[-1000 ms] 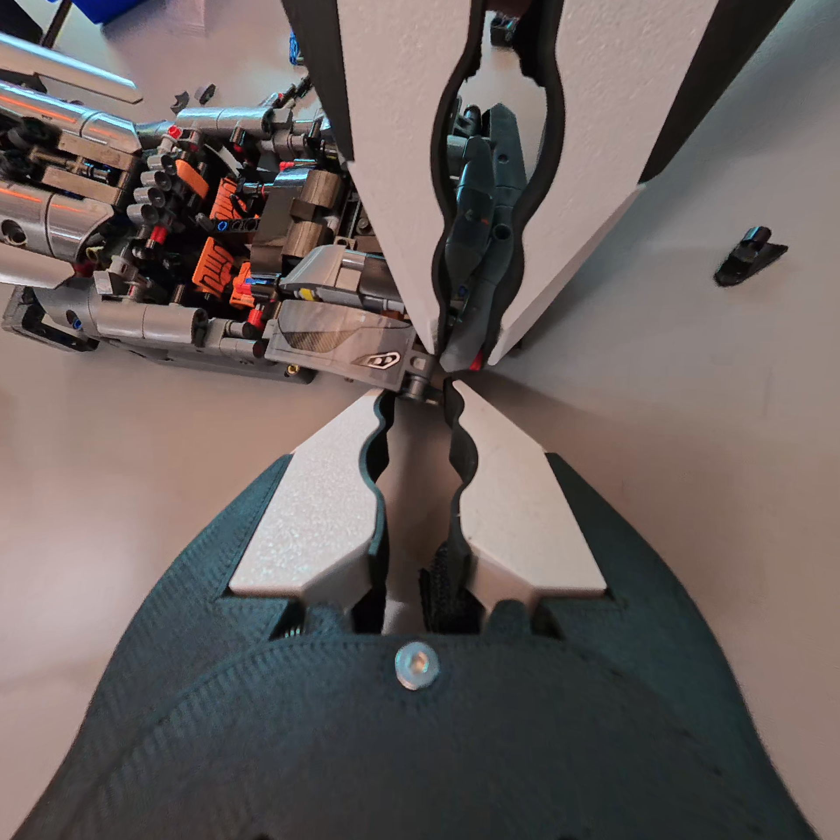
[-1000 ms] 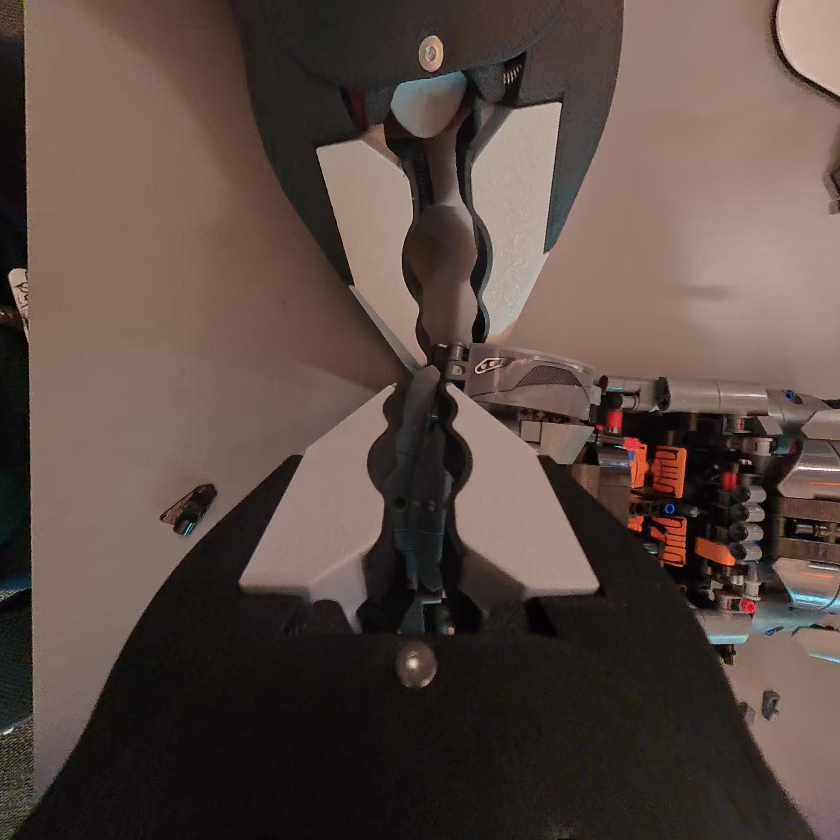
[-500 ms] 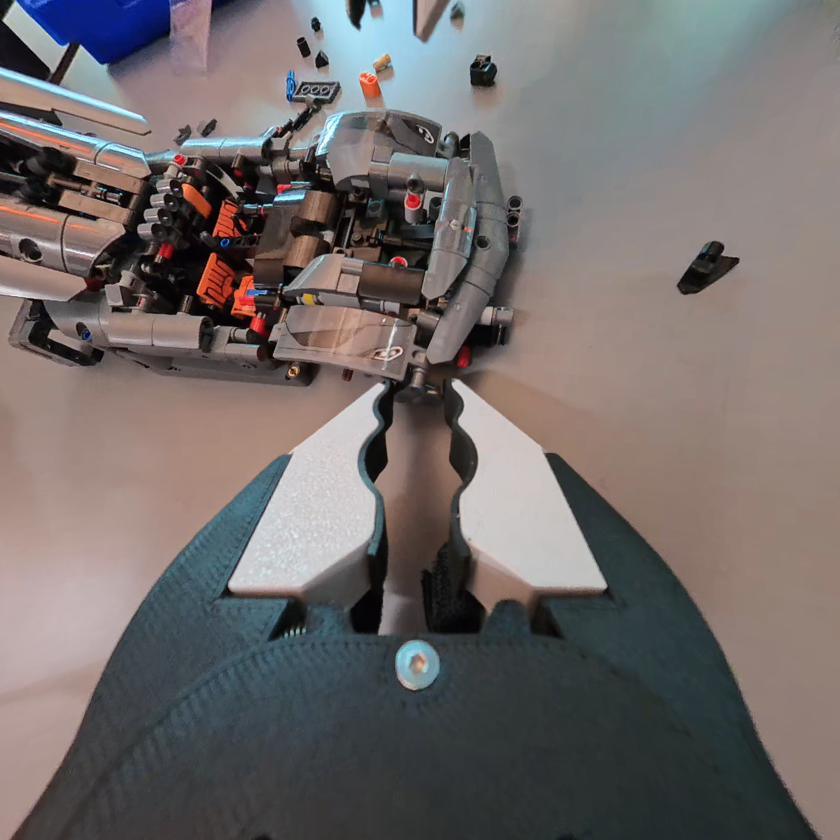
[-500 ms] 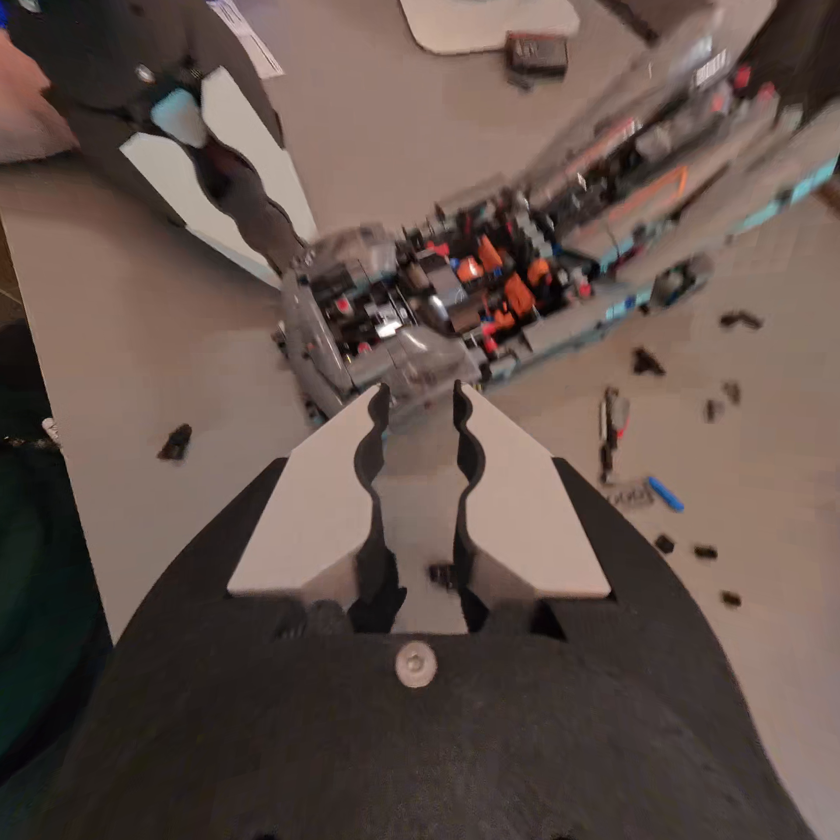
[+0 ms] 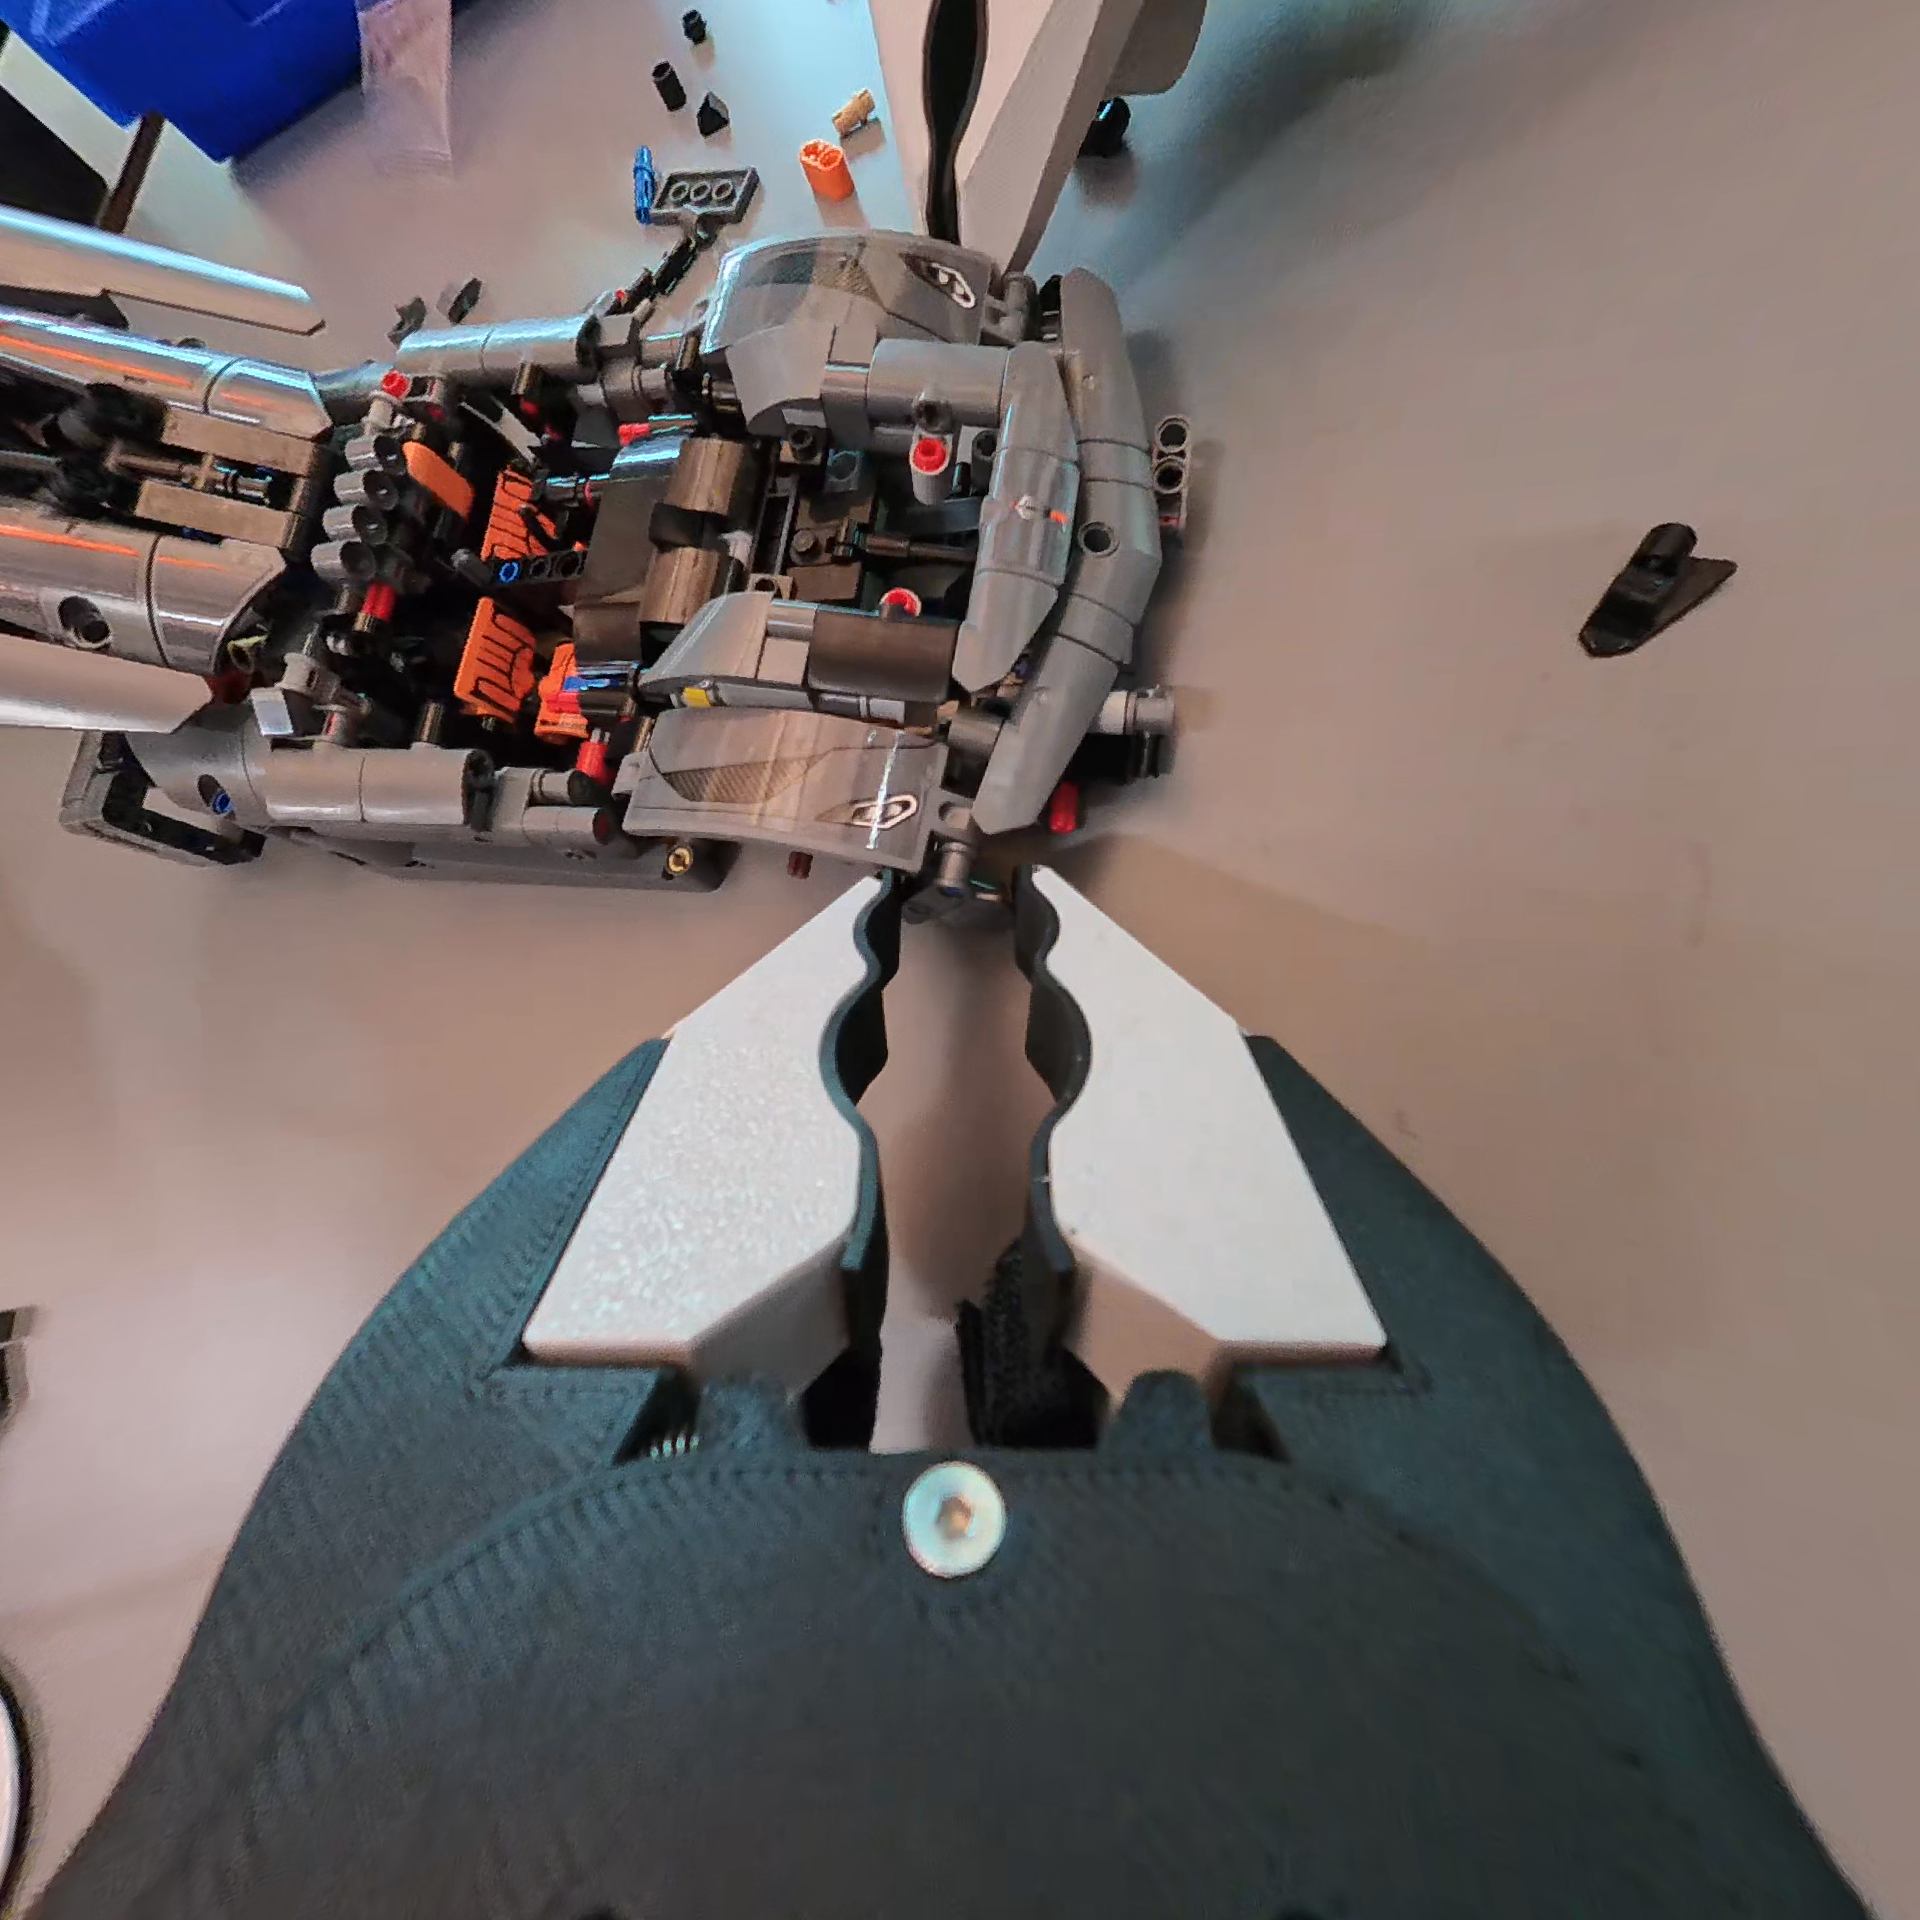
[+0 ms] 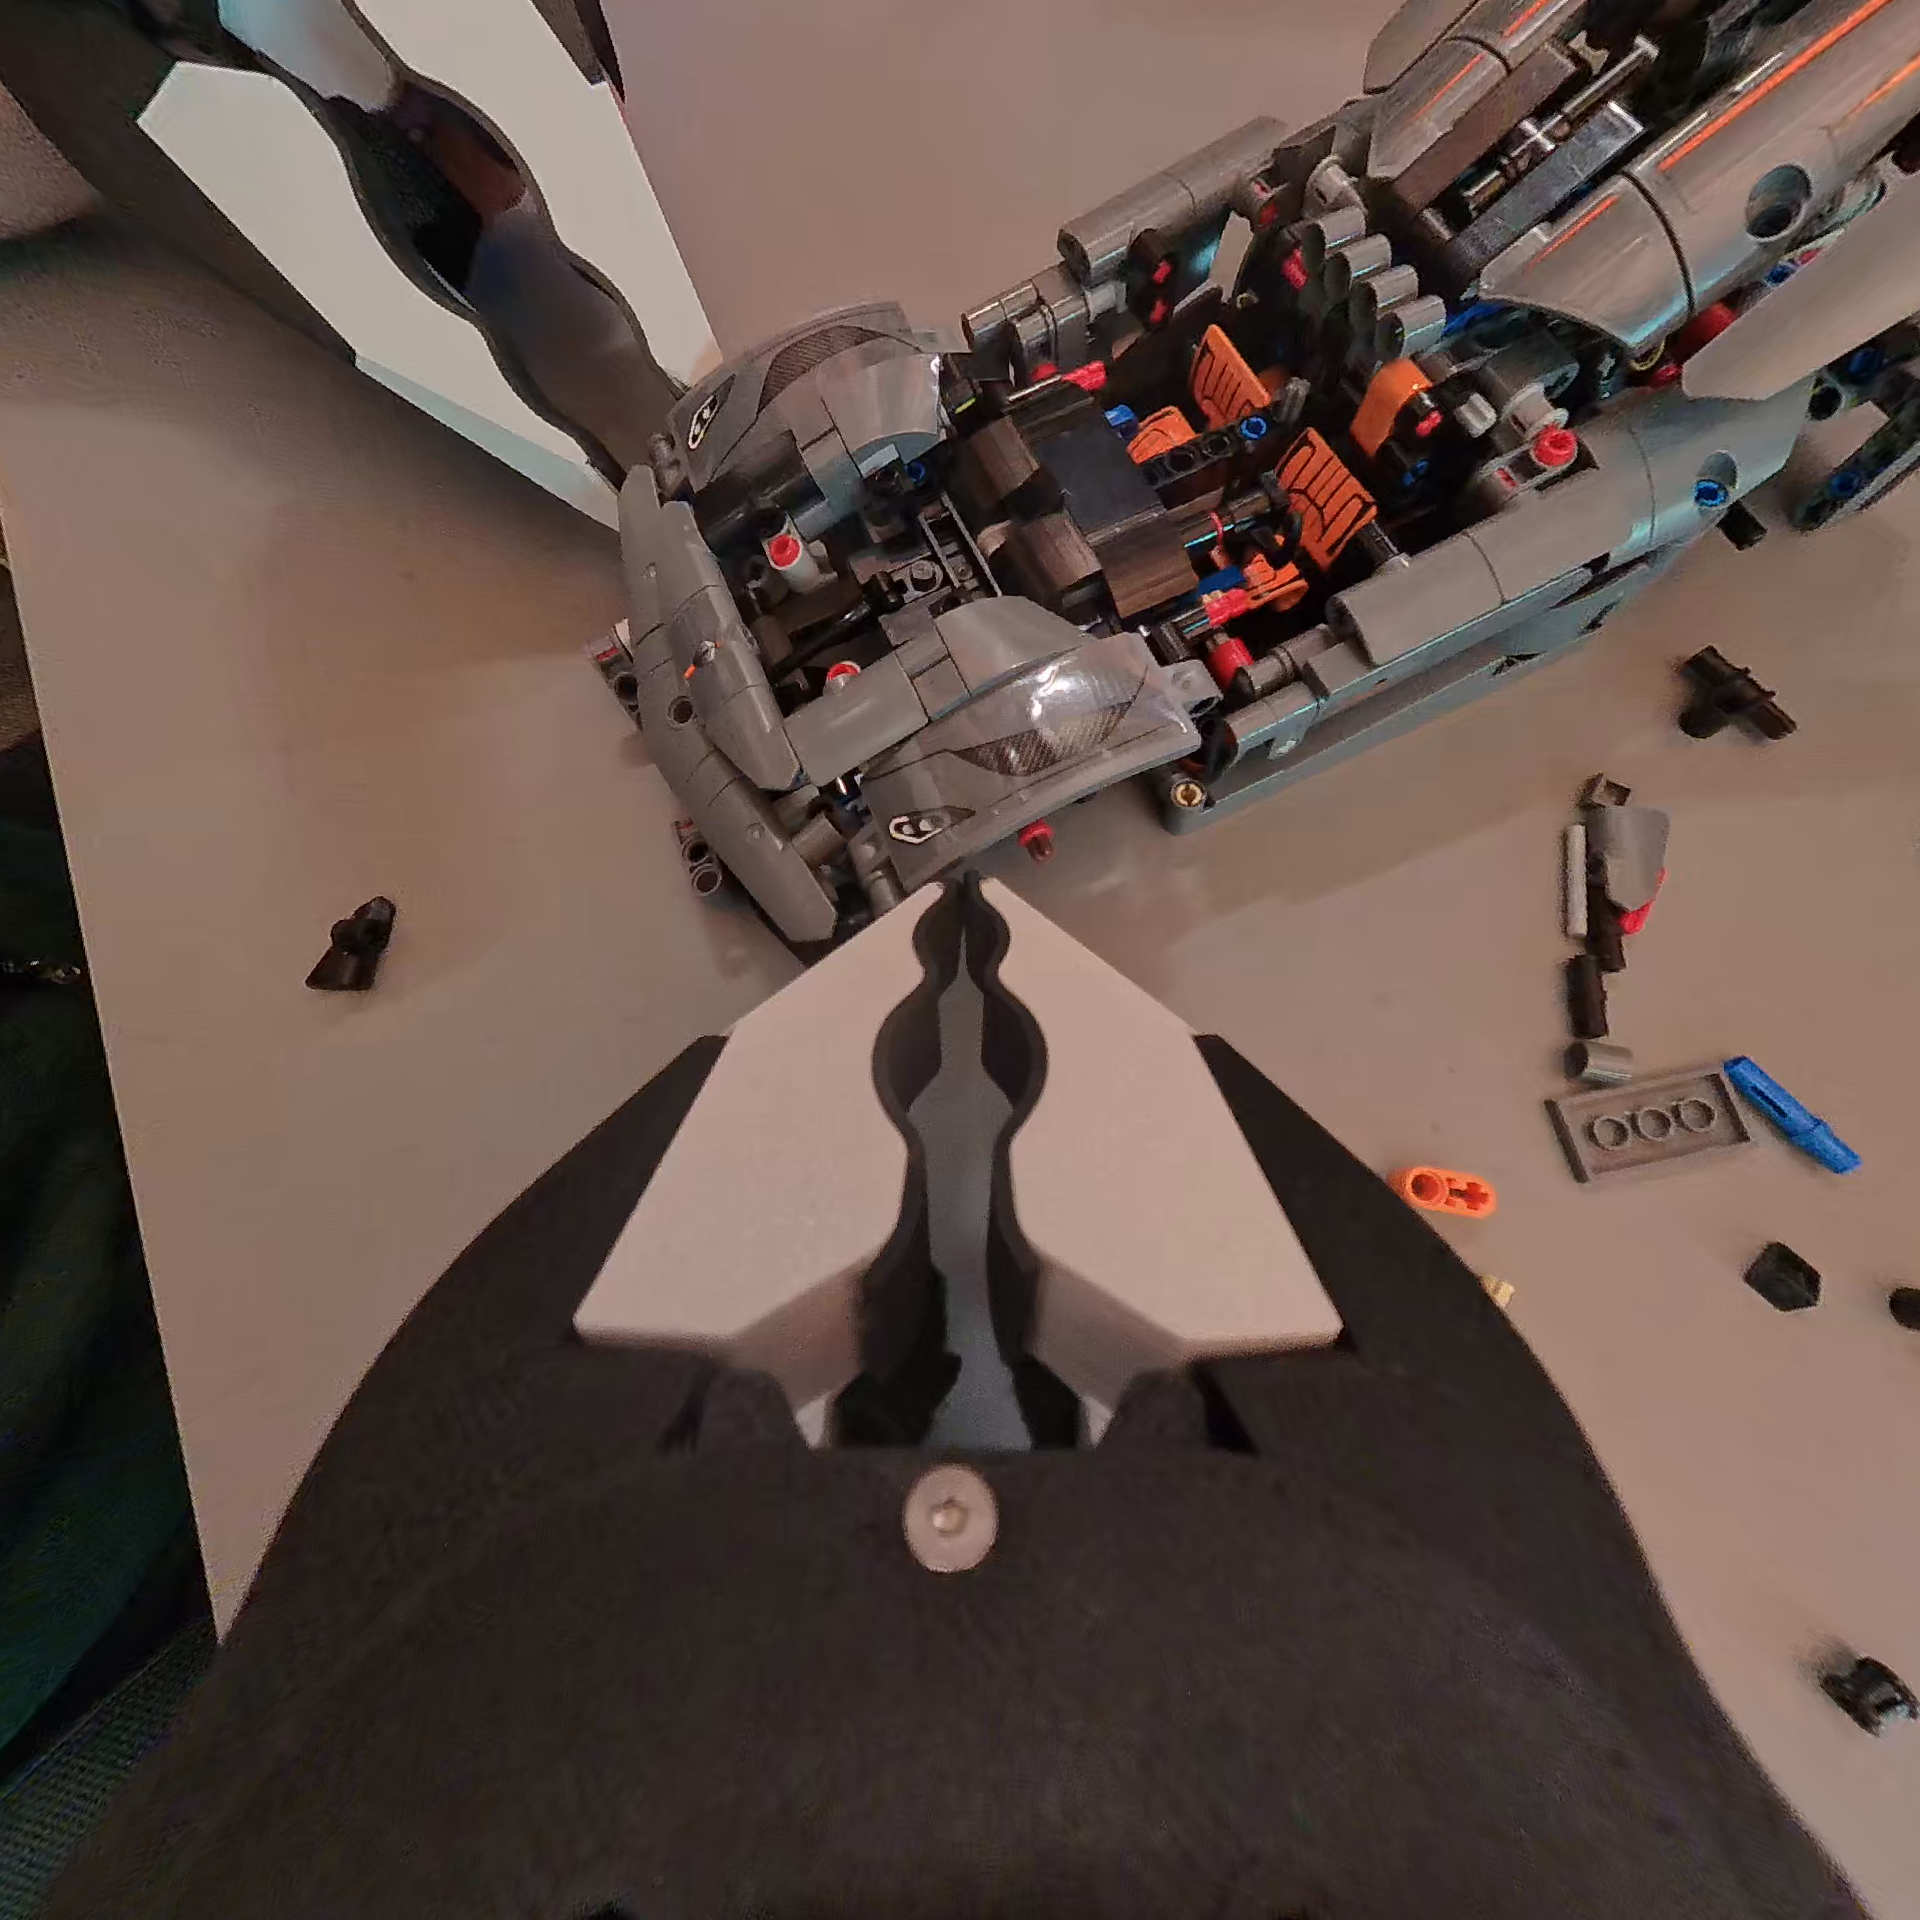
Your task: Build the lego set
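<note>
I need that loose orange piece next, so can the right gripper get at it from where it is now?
Probably yes. The orange piece lies alone on the table, just right of the right gripper, nothing between them. Its jaws are shut and would need opening first.

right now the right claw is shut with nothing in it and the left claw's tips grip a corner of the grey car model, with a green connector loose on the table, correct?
Not quite: the loose connector is orange, not green, as the right wrist view shows. The rest holds: right claw shut, left claw on the car model.
</note>
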Available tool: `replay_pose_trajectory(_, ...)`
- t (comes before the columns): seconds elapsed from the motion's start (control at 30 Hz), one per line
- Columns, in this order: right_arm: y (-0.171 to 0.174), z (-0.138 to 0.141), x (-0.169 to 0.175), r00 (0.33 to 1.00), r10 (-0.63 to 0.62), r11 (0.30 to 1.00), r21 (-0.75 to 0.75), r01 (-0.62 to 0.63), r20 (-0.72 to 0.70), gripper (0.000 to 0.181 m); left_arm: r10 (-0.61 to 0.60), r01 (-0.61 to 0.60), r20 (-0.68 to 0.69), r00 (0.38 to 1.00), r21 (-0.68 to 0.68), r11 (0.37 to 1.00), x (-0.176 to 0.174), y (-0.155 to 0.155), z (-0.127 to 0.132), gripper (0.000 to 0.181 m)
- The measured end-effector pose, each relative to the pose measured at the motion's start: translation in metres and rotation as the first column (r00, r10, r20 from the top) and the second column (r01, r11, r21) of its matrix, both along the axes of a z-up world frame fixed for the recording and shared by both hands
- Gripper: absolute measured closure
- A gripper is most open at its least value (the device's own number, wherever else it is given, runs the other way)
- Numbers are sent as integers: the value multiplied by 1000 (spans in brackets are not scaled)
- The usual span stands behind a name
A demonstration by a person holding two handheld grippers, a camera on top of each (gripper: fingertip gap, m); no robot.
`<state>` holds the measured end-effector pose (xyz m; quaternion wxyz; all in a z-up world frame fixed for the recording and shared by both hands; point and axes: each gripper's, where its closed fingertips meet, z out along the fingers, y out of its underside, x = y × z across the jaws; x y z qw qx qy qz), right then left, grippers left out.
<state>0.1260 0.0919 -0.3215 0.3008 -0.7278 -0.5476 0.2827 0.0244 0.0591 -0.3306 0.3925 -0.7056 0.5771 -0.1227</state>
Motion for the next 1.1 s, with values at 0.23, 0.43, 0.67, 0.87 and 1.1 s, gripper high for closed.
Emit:
replay_pose_trajectory(0.23,1,-4,2,1000,1,1000,-4,-1,4,181,-6,6,5,1000,-12,1000,2,0,0,161)
replay_pose_trajectory(0.43,2,-2,8,1000,-11,999,-32,11,-14,173,30,7,163,986,-222,975,-7,-3,12,151)
replay_pose_trajectory(0.67,-1,-7,4,1000,7,1000,-25,-7,-2,178,207,74,405,891,-579,812,5,8,27,153)
replay_pose_trajectory(0.87,-2,-11,3,1000,19,1000,-19,-19,0,181,300,78,424,855,-676,733,5,16,26,173)
replay_pose_trajectory(1.1,-2,-1,13,999,-25,999,-28,24,-31,177,373,103,453,810,-736,669,10,16,30,172)
